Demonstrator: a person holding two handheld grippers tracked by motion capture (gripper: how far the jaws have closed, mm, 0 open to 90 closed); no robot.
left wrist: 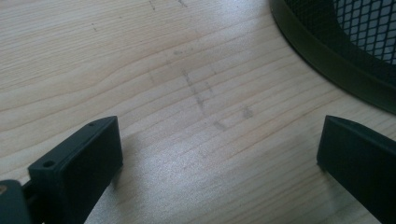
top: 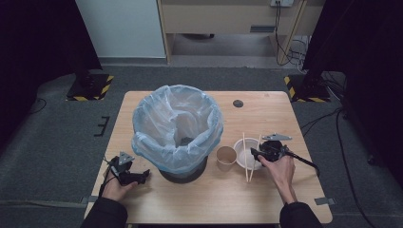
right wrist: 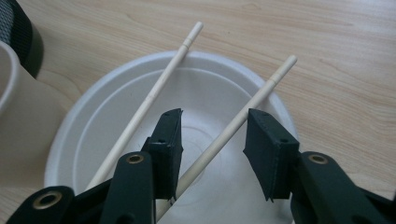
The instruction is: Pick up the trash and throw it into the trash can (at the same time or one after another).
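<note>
Chopsticks (right wrist: pixel 224 135), two of them, lie across a white bowl (right wrist: pixel 93 112) on the right half of the worktop (top: pixel 266 199), and grasping one is the step in hand.

Going left to right in the high view: the left gripper (top: pixel 135 176) rests on the worktop beside the bin (top: pixel 177 126) with its pale liner, then comes a paper cup (top: pixel 226 156), then the bowl, with the right gripper (top: pixel 254 153) at its rim.

The left gripper view has its fingers (left wrist: pixel 74 168) wide apart over bare wood, holding nothing, with the bin's dark mesh base (left wrist: pixel 327 51) close by.

The right gripper view adds what the high view cannot: the right-hand chopstick runs between the half-open fingers (right wrist: pixel 271 149), against the left one, while the right one stands clear. Nothing is clamped yet.

The next move, I judge, calls for closing squarely so the stick does not roll out, then lifting toward the bin.
</note>
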